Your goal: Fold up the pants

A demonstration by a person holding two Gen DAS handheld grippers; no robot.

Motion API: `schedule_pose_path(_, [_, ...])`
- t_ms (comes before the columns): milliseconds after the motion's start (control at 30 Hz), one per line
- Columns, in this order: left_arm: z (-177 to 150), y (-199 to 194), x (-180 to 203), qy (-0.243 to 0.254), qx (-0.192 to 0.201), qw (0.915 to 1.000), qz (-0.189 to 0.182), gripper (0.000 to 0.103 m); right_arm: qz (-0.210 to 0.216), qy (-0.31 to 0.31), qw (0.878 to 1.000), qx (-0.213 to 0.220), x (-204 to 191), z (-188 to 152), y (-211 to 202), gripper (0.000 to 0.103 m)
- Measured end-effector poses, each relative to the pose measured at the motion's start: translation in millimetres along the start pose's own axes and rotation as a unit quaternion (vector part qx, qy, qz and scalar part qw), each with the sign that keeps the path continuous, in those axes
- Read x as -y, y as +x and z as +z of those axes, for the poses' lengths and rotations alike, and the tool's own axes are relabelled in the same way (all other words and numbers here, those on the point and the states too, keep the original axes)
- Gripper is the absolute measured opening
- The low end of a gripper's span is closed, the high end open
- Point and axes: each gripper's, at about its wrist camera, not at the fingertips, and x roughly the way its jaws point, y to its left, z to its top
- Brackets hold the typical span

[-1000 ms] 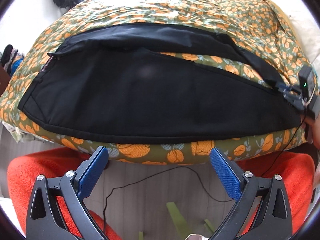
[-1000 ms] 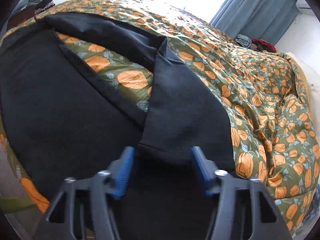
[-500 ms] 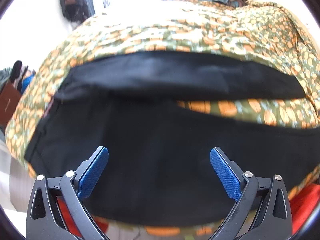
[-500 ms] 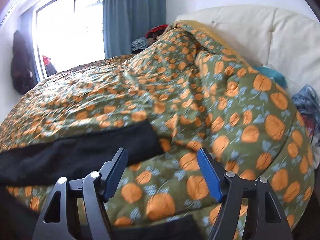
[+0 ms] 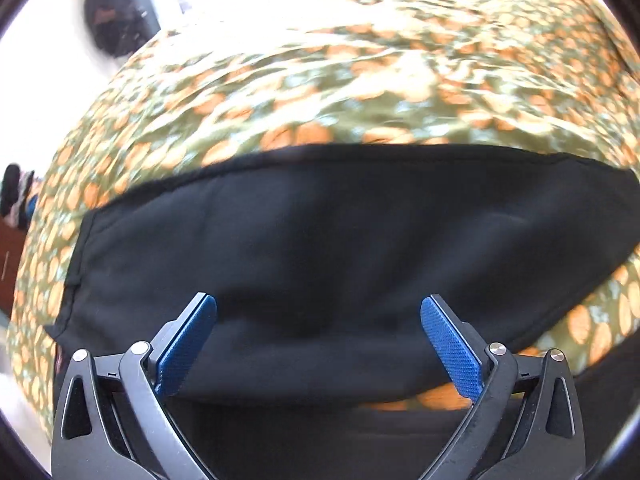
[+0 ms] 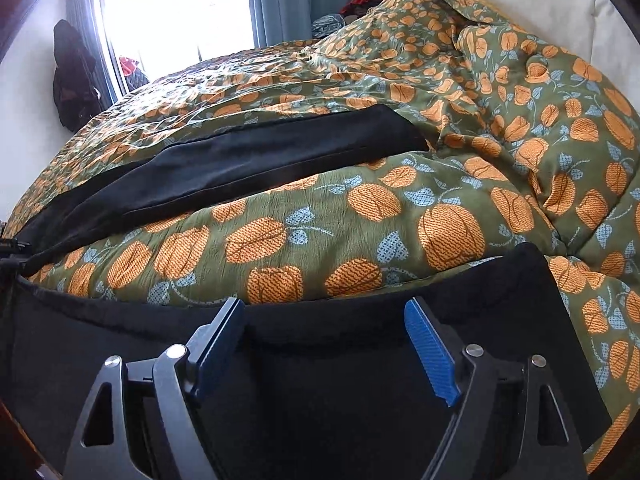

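black pants (image 5: 320, 240) flat on quilt (image 6: 360, 220), both claws wide apart

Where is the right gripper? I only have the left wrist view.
Observer: The right gripper is open, over the near leg close to its hem end.
Operator: Are the two legs stacked?
Observer: No. The far leg lies apart from it, with a band of quilt showing between them.
Operator: What is past the far leg's hem?
Observer: The quilt bunches up there, and a white cushion stands behind it.
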Motion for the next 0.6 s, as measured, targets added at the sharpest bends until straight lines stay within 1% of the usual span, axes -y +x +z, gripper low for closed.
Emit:
schedule_pose_path(33, [5.0, 5.8, 24.3, 0.034, -0.009, 0.9993, -0.013, 0.102, 0.001, -0.007, 1.000, 0.001, -0.9, 1.4, 0.1, 0.081])
schedule_pose_path(100, [11.6, 35.1, 77.0, 0.097, -0.047, 0.9934, -0.040, 0.102, 0.002, -0.012, 1.000, 0.000, -0.6, 3.4, -1.8, 0.081])
schedule_pose_path(133, [13.0, 51.5, 104.7, 0.121, -0.064, 0.9897, -0.042, 0.102, 0.003, -0.010, 1.000, 0.001, 1.1, 4.3, -3.8, 0.081])
schedule_pose_path(167, [15.2, 63.1, 132.2, 0.140, -0.066, 0.9874, -0.035, 0.102, 0.004, -0.004, 1.000, 0.002, 4.0, 5.3, -5.9, 0.081])
schedule_pose_path(200, [20.0, 67.5, 158.3, 0.153, -0.051, 0.9864, -0.030, 0.102, 0.004, 0.004, 1.000, 0.004, 7.9, 6.6, -8.2, 0.081])
schedule_pose_path(233, [27.2, 67.8, 184.2, 0.164, -0.035, 0.9852, -0.035, 0.102, 0.003, 0.013, 1.000, 0.007, 12.5, 7.7, -10.3, 0.081])
schedule_pose_path(267, [35.9, 67.5, 210.7, 0.176, -0.026, 0.9827, -0.052, 0.102, 0.002, 0.023, 1.000, 0.009, 17.7, 8.3, -12.4, 0.081])
schedule_pose_path(333, [53.4, 69.0, 266.5, 0.199, -0.023, 0.9749, -0.098, 0.102, 0.002, 0.040, 0.999, 0.011, 29.2, 8.5, -15.0, 0.081])
schedule_pose_path(367, [60.4, 70.7, 296.7, 0.214, -0.021, 0.9704, -0.109, 0.102, 0.001, 0.047, 0.999, 0.010, 35.0, 8.2, -15.5, 0.081])
schedule_pose_path(467, [76.8, 72.2, 387.5, 0.263, -0.002, 0.9563, -0.127, 0.102, 0.000, 0.071, 0.997, 0.011, 54.4, 8.9, -16.7, 0.081])
schedule_pose_path(533, [87.8, 72.7, 441.2, 0.279, 0.005, 0.9485, -0.151, 0.102, -0.002, 0.088, 0.996, 0.018, 67.5, 9.8, -18.8, 0.081])
schedule_pose_path(600, [99.6, 75.7, 487.1, 0.276, 0.007, 0.9467, -0.166, 0.103, -0.004, 0.102, 0.995, 0.022, 78.6, 11.3, -18.4, 0.081])
